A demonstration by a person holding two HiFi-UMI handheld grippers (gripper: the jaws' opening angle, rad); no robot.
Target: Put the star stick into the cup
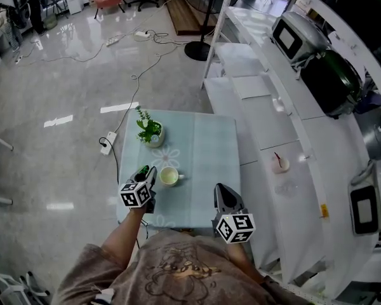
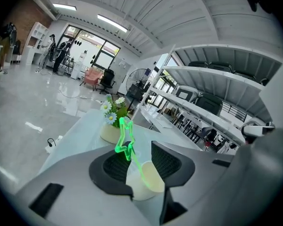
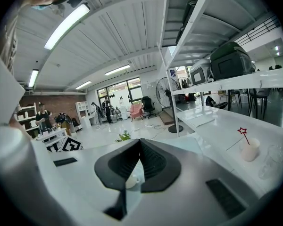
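Note:
A green star stick (image 2: 125,140) leans with its lower end inside a pale cup (image 2: 146,180) on the light table (image 1: 203,151). Its star head stands up between the jaws of my left gripper (image 2: 137,150), which are spread apart and do not press on it. In the head view the left gripper (image 1: 146,173) sits just left of the cup (image 1: 169,176). My right gripper (image 1: 221,192) hovers over the table's near right part, jaws shut together with nothing between them. In the right gripper view (image 3: 139,145) the cup (image 3: 130,181) shows just below the closed tips.
A small pot of flowers (image 1: 149,132) stands behind the cup at the table's far left. On the white counter to the right sits another cup with a red star stick (image 1: 280,164). Shelves with appliances (image 1: 330,81) run along the right. Cables lie on the floor.

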